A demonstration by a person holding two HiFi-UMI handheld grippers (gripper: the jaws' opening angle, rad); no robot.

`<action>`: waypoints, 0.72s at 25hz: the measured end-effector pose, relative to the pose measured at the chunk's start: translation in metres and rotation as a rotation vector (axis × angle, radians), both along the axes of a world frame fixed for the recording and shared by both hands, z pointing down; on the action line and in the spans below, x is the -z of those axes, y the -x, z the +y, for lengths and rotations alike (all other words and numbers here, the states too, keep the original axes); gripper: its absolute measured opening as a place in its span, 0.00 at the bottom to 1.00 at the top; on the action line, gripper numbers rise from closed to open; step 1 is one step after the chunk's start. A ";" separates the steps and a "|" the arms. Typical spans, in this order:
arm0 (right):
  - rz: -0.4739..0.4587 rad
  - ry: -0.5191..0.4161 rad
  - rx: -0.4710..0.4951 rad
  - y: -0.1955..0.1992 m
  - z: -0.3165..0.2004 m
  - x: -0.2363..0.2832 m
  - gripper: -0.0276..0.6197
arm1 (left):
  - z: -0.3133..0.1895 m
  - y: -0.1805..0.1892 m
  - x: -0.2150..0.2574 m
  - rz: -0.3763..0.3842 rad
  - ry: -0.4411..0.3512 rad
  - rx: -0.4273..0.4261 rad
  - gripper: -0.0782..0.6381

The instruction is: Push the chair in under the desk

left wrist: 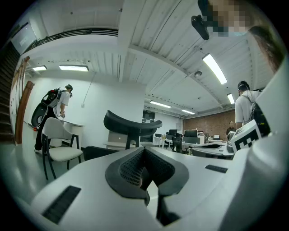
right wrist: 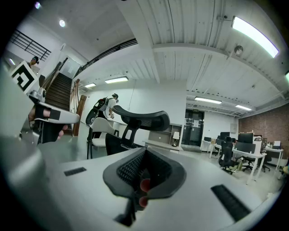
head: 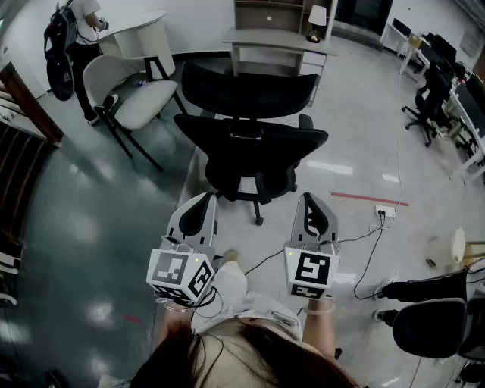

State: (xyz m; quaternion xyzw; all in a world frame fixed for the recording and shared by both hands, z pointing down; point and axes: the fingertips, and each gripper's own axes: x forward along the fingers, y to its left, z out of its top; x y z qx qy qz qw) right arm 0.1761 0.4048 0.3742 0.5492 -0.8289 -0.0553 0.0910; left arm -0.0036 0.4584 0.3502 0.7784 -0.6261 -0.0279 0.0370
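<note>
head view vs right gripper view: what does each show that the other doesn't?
Head view only: a red tape line, a power strip and the base of the black office chair. Right gripper view only: ceiling lights and a brick wall. Both: the black office chair, the desk with its lamp, and the white chair.

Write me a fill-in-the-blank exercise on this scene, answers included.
The left gripper and the right gripper both have their jaws ___. The office chair just ahead of them is coloured ___. A ___ stands on the desk beyond that chair.
Missing words: shut; black; lamp.
</note>
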 end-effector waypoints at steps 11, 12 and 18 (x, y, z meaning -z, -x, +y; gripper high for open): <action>-0.003 -0.010 0.009 0.011 -0.029 0.003 0.08 | -0.038 0.003 -0.005 -0.100 0.016 -0.038 0.13; -0.004 -0.013 0.012 0.012 -0.032 0.004 0.08 | -0.041 0.005 -0.005 -0.103 0.019 -0.041 0.13; 0.010 -0.015 0.034 0.026 -0.052 0.005 0.08 | -0.066 0.024 -0.007 -0.123 0.025 -0.049 0.13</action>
